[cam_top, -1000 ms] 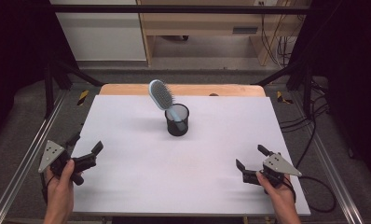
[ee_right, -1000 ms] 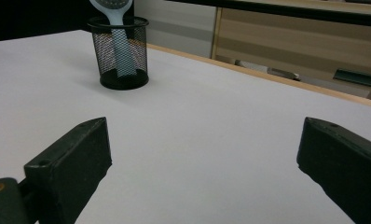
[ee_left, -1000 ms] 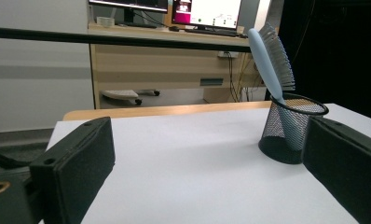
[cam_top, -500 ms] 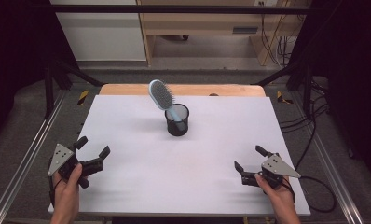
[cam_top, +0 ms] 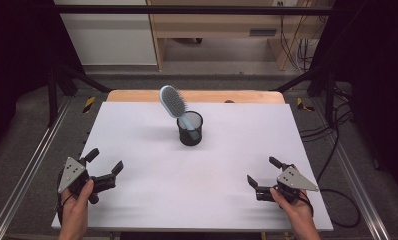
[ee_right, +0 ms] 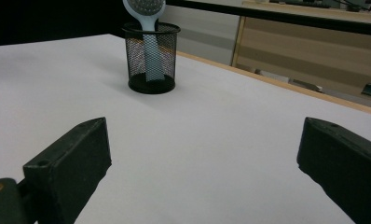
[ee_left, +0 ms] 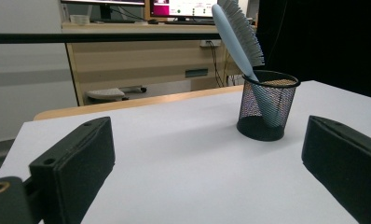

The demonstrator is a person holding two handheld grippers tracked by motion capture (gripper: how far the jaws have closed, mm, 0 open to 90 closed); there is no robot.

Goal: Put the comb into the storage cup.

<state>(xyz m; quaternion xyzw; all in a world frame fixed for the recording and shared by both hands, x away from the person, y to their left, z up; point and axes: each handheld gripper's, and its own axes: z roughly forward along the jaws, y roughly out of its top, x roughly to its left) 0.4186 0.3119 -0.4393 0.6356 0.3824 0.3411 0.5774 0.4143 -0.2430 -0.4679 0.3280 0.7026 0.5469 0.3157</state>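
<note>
Hairbrush in cup, both tongs empty

Hairbrush [cam_top: 173, 101] stood handle-down in black mesh cup [cam_top: 190, 129], near far middle of white worktop [cam_top: 212, 175], leaning left, pale blue with grey bristles. Judged either finished or not begun: nothing gripped. Left tongs [cam_top: 106, 171] spread wide, empty, at near left corner. Right tongs [cam_top: 262, 172] likewise spread, empty, at near right. Both well apart from cup.

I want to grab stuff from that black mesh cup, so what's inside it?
The mesh cup holds one light blue hairbrush, handle down, bristle head leaning out over the rim. The cup's bottom is hidden by the mesh.
</note>
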